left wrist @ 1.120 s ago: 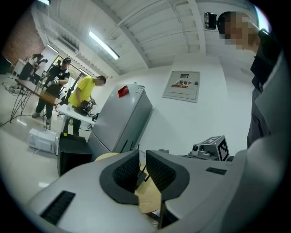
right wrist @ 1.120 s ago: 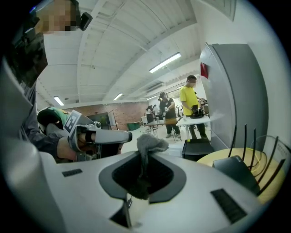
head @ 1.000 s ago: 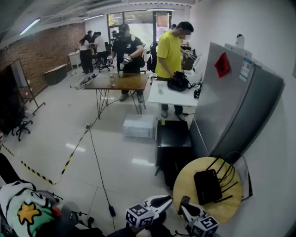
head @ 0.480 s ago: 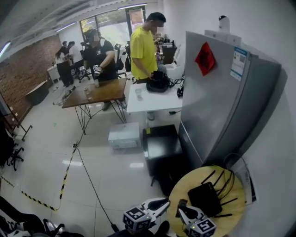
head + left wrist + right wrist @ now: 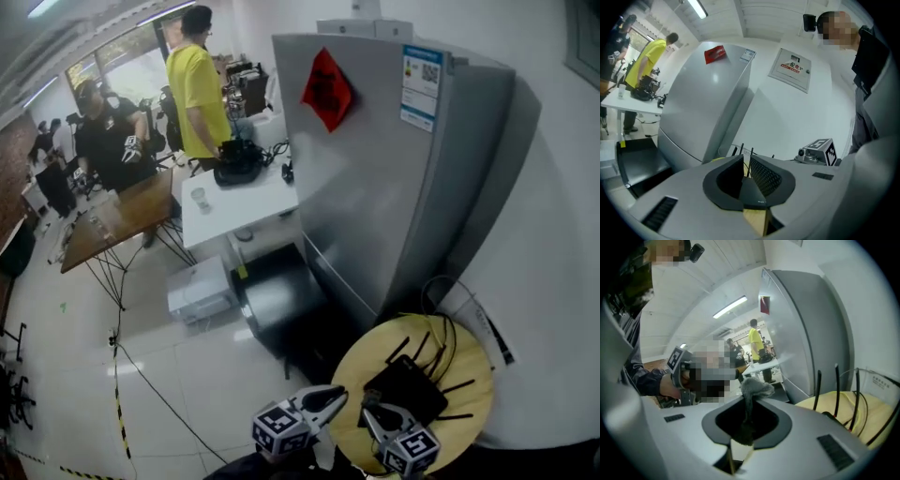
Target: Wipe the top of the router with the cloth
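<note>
The black router [image 5: 405,389] with several thin antennas lies on a small round yellow table [image 5: 469,424] at the lower right of the head view. My right gripper [image 5: 375,411] hovers at the table's near edge, just short of the router. It is shut on a grey cloth [image 5: 757,387], a tuft of which sticks up above the jaws. In the right gripper view the antennas [image 5: 836,385] rise just to the right. My left gripper [image 5: 328,401] sits left of the table edge, its jaws [image 5: 746,164] open by a narrow gap and holding nothing.
A tall grey fridge [image 5: 394,159] stands right behind the round table, with the white wall to its right and cables [image 5: 441,291] looping down. A low black cabinet [image 5: 281,300] is left of the table. Further off, people stand at a white table [image 5: 234,202].
The head view has swung right and closer, so the fridge and round table now fill more of the frame. Both grippers keep their place at the bottom, the right one nearer the router.
</note>
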Motion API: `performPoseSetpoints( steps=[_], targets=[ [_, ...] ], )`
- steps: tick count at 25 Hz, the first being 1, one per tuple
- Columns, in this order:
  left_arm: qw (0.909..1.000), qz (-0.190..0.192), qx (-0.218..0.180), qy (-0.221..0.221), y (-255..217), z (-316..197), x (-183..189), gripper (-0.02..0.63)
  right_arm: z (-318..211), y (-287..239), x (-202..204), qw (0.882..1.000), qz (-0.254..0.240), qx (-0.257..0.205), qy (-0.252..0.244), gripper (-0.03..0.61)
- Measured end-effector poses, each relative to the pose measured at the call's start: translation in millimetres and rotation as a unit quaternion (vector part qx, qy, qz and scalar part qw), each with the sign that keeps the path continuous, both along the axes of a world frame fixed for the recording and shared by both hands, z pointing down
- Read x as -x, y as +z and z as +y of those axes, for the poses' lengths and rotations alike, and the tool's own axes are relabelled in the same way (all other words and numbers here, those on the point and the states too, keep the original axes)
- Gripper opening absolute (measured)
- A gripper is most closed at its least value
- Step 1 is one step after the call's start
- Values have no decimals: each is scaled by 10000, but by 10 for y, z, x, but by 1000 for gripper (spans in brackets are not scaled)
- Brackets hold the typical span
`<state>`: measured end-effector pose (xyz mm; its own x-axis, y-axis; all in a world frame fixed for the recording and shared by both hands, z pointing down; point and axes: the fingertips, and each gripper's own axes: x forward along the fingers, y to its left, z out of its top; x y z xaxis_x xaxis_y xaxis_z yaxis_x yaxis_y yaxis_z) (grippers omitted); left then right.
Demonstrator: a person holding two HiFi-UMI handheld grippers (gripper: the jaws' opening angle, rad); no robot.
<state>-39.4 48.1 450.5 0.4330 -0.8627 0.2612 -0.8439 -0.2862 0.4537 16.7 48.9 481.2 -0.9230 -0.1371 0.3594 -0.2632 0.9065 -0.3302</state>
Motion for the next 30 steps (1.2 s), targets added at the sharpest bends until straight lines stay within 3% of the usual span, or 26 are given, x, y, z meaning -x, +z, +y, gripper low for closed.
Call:
performPoseSetpoints(
  steps=[5,10,15,19,30],
  targets=[
    [9951,35,-4,990,127,-417,147,31,-337,146,177,9949,267,81,973,65],
    [9810,196,138,1926,254,-635,185,31,-580,324,165,9780,498,223,2013,66],
    [9670,233,328,2518,530,-829,86,31,-868,619,-32,9616,909,338,2567,66],
    [9564,246,555,2856,783,-968,-56,31,-1075,962,-199,9508,1231,619,2775,66],
    [9497,251,862,3002,1258,-1484,-335,31,-1759,1831,-445,9347,2330,849,2548,66]
  ],
)
